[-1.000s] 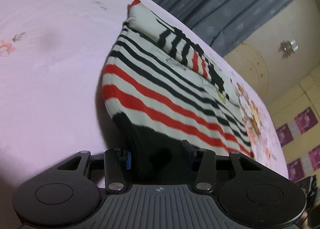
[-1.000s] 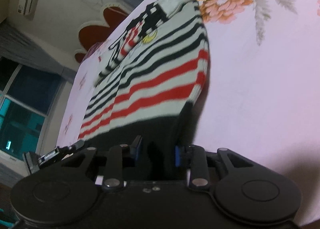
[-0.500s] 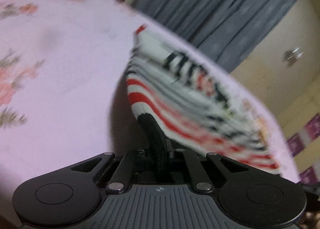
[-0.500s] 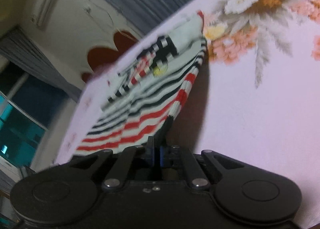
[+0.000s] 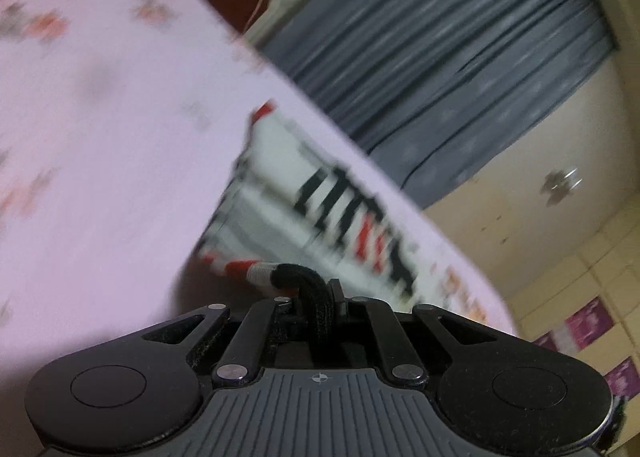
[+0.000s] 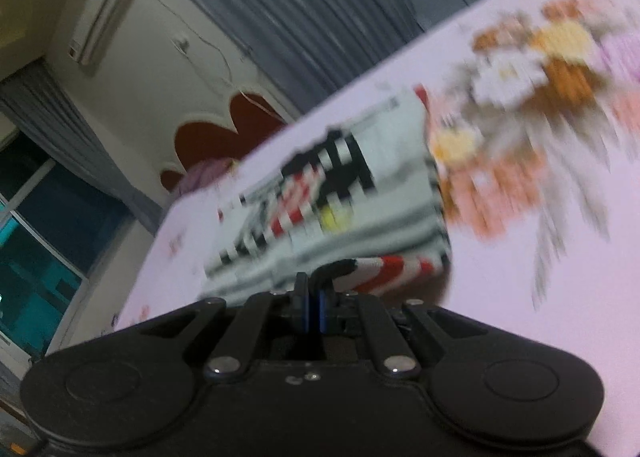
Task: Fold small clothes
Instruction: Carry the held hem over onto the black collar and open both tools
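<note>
A small striped garment (image 5: 320, 217), white with black and red bands, is seen spread on a pink flowered bedsheet (image 5: 100, 145). Its long axis runs away from both cameras towards the far edge of the bed, with a red-tipped corner at the far end and the black hem at the near end. The near end is raised off the sheet, while the far part is laid flat; much of the cloth is blurred.

The left gripper (image 5: 318, 303) is clenched on the black hem, which is bunched into a thick roll between the jaws. The right gripper (image 6: 314, 297) is likewise clamped on the hem (image 6: 336, 269), with only a thin black fold seen between its blue pads (image 6: 306, 307).

In the left wrist view, the left side of the garment is shown, with a grey curtain (image 5: 440, 57) and purple wall tiles (image 5: 588, 321) behind the bed. In the right wrist view, the opposite side is shown, beside a large orange and white flower print (image 6: 520, 97), with an air conditioner (image 6: 100, 17), a red headboard (image 6: 224, 133) and a window (image 6: 36, 249) beyond.

Both grippers are pointed forward and somewhat downward along the garment.
</note>
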### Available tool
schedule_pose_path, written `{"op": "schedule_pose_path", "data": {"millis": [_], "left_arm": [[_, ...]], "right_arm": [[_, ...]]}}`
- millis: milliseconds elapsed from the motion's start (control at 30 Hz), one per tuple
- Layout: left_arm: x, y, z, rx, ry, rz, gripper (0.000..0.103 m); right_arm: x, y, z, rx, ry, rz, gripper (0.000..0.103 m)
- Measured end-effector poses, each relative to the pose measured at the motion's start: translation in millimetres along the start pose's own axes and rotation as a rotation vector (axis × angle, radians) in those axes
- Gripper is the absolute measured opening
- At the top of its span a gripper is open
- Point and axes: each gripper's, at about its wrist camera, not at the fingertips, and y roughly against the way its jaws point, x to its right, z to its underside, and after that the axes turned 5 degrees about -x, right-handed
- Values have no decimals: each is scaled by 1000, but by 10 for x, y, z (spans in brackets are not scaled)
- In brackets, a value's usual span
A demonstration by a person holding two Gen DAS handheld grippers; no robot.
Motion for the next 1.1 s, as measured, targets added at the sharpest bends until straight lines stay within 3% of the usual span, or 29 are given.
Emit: {"op": "schedule_pose_path", "data": {"millis": [167, 433, 667, 767, 833, 900, 933, 967, 1000, 1033, 1100], "left_arm": [[231, -499, -693, 33, 0, 44, 6], [364, -1736, -1670, -36, 6, -6, 6], [106, -2712, -1992, -181, 36, -130, 6], [-50, -2927, -1962, -215, 64, -103, 6], [-77, -3007, -1985, -197, 80, -20, 15], [-96, -3066, -2018, -154, 103, 39, 71], [-79, -3085, -2045, -124, 103, 41, 78], [-57, -3104, -2076, -91, 101, 32, 80], [-45, -3133, -2123, -79, 103, 42, 80], [-33, -3148, -2160, -74, 105, 48, 80], [61, -3137, -2213, -80, 28, -3, 80]], "right_arm": [[-15, -316, -650, 66, -19, 11, 4], [253, -1226, -1536, 83, -167, 51, 5], [757, -2052, -1848, -24, -294, 112, 5], [964, -2320, -1862, -51, -350, 125, 5], [1014, -2438, -1887, -39, -347, 93, 17], [1014, -2516, -1935, 0, -332, 97, 31], [1016, -2543, -1969, 25, -326, 95, 39], [1014, -2569, -2001, 48, -323, 98, 43], [1001, -2583, -2035, 74, -316, 115, 58], [984, -2570, -2064, 106, -304, 133, 62], [938, -2521, -2115, 136, -271, 134, 56]]}}
